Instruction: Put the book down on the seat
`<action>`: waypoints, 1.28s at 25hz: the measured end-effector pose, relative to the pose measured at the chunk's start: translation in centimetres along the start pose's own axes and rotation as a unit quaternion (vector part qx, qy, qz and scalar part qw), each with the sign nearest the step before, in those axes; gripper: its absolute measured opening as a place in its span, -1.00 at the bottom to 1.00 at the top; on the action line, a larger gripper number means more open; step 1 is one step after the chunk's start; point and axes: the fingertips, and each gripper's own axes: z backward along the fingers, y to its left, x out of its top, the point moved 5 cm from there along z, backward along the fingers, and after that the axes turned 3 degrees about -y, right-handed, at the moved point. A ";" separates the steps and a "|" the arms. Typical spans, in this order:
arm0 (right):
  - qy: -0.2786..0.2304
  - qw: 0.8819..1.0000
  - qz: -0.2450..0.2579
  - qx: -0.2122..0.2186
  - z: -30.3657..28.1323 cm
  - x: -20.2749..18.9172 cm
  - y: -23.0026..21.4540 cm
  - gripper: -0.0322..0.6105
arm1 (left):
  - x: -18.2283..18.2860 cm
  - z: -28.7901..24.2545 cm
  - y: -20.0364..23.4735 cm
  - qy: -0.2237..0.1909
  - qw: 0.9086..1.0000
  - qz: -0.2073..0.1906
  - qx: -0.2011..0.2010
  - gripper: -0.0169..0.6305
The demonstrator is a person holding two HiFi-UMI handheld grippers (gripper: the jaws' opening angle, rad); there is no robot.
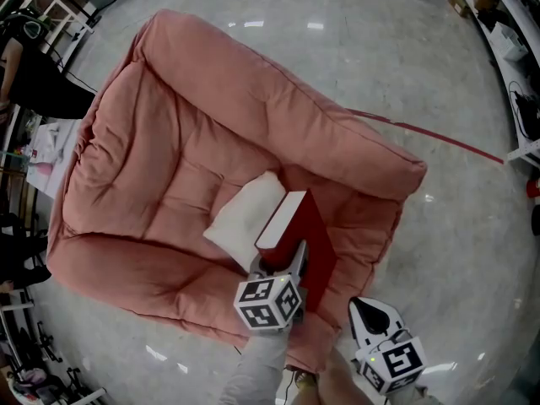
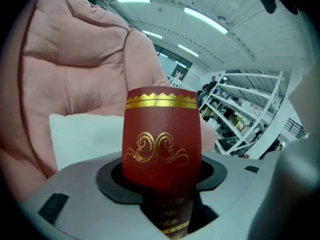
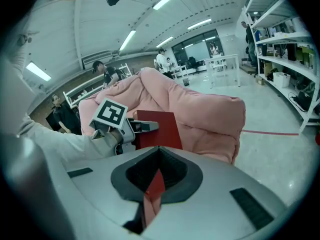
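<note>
A dark red book [image 1: 297, 226] with gold ornament [image 2: 160, 139] stands upright over the front right part of the big pink cushioned seat [image 1: 169, 142]. My left gripper [image 1: 283, 265] is shut on its lower end, one jaw against each cover [image 2: 162, 186]. Just left of the book, a white pillow [image 1: 242, 216] lies on the seat. My right gripper [image 1: 376, 314] hangs to the right of the book, off the seat's front edge, with its jaws together and nothing in them [image 3: 150, 196]. In the right gripper view, the book [image 3: 159, 129] and left gripper [image 3: 131, 129] stand ahead.
The seat rests on a glossy grey floor [image 1: 380, 49] crossed by a red line [image 1: 456, 140]. White shelving [image 1: 516, 49] runs along the right. A person [image 1: 34, 78] stands at the left by racks. Other people [image 3: 107, 74] are behind the seat.
</note>
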 end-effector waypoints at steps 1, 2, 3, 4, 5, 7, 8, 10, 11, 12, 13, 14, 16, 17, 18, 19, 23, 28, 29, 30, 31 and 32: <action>0.001 1.000 0.000 0.001 0.0 -0.1 0.2 -0.92 | 0.0 0.1 0.1 0.003 1.000 0.003 -0.002 -0.10; 0.001 1.000 0.000 0.002 0.0 -0.1 0.4 -0.92 | 0.0 0.3 0.2 0.006 1.000 0.006 -0.003 -0.02; 0.000 1.000 -0.001 0.003 0.0 -0.1 0.6 -0.92 | 0.0 0.5 0.3 0.007 1.000 0.009 -0.002 0.04; -0.001 1.000 -0.001 0.004 0.0 -0.1 0.8 -0.92 | 0.1 0.7 0.5 0.007 1.000 0.011 -0.001 0.09; -0.002 1.000 0.000 0.006 0.1 0.0 1.0 -0.92 | 0.1 1.0 0.6 0.007 1.000 0.014 0.001 0.10; -0.006 1.000 0.001 0.009 0.2 0.2 1.2 -0.92 | 0.2 1.4 0.8 0.005 1.000 0.016 0.006 0.14; -0.007 1.000 0.002 0.010 0.3 0.3 1.3 -0.92 | 0.3 1.6 0.8 0.003 1.000 0.017 0.009 0.15; -0.010 1.000 0.003 0.011 0.6 0.6 1.5 -0.92 | 0.6 2.2 0.8 0.000 1.000 0.016 0.013 0.18; -0.012 1.000 0.003 0.010 0.8 0.7 1.6 -0.92 | 0.8 2.5 0.8 -0.002 1.000 0.015 0.015 0.18; -0.013 1.000 0.001 0.010 1.0 0.8 1.8 -0.92 | 1.0 2.9 0.9 -0.003 1.000 0.014 0.017 0.18; -0.013 1.000 0.000 0.009 1.2 0.9 2.0 -0.92 | 1.1 3.4 0.9 -0.005 1.000 0.014 0.019 0.18; -0.014 1.000 0.001 0.010 1.4 1.0 2.2 -0.92 | 1.3 3.8 0.9 -0.007 1.000 0.014 0.021 0.18; -0.016 1.000 0.005 0.012 1.8 1.3 2.5 -0.92 | 1.6 4.7 0.8 -0.012 0.999 0.017 0.026 0.18; -0.018 1.000 0.007 0.014 2.0 1.5 2.6 -0.92 | 1.7 5.0 0.6 -0.014 0.999 0.019 0.028 0.18; -0.020 1.000 0.009 0.015 2.2 1.7 2.7 -0.92 | 1.8 5.4 0.5 -0.015 0.999 0.020 0.029 0.18; -0.023 1.000 0.011 0.017 2.5 1.9 2.9 -0.92 | 1.9 5.8 0.4 -0.016 0.999 0.020 0.030 0.18; -0.033 0.999 0.021 0.022 3.4 2.9 4.1 -0.92 | 2.8 8.0 0.0 -0.021 0.999 0.014 0.034 0.18; -0.040 0.998 0.030 0.023 4.9 4.1 5.6 -0.92 | 4.2 11.3 -1.4 -0.032 0.999 -0.012 0.030 0.14; -0.041 0.998 0.033 0.024 5.2 4.3 5.8 -0.92 | 4.4 11.9 -1.8 -0.034 0.999 -0.016 0.029 0.12; -0.042 0.998 0.036 0.025 5.6 4.5 6.1 -0.92 | 4.6 12.6 -2.1 -0.035 0.999 -0.018 0.030 0.05; -0.043 0.998 0.040 0.027 6.0 4.6 6.3 -0.92 | 4.7 13.3 -2.5 -0.038 0.999 -0.020 0.031 0.00; -0.044 0.998 0.043 0.028 6.4 4.8 6.5 -0.92 | 4.8 14.0 -2.9 -0.041 0.998 -0.021 0.032 -0.05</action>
